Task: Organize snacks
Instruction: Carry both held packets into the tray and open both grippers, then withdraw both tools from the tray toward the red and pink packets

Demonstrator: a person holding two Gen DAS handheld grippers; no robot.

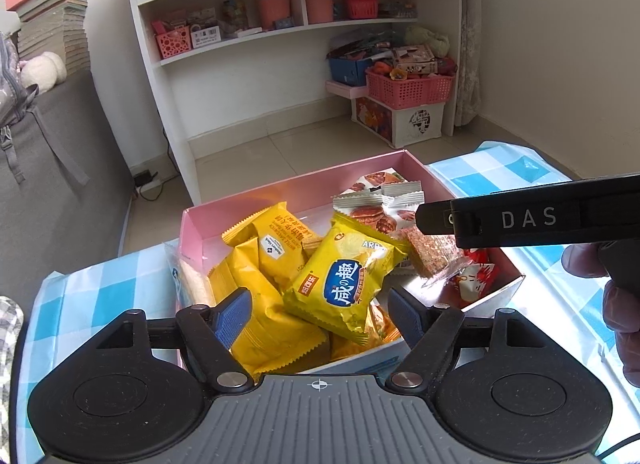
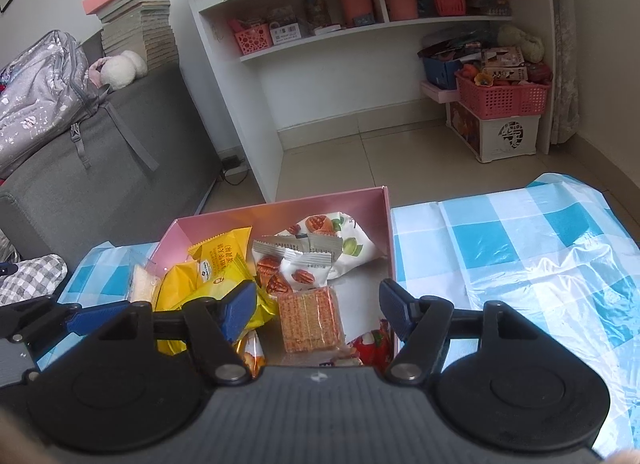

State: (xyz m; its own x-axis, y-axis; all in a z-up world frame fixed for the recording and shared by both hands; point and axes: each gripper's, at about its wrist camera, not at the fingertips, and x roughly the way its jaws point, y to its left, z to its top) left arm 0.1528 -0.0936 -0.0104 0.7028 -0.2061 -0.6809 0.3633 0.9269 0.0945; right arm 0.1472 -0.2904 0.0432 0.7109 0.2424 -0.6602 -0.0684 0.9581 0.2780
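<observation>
Both tools spread; only the left view shows the right hand beside the box.

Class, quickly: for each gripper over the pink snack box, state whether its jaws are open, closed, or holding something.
Left gripper: open, holding nothing; a yellow snack packet lies between its jaws.
Right gripper: open, holding nothing.
</observation>
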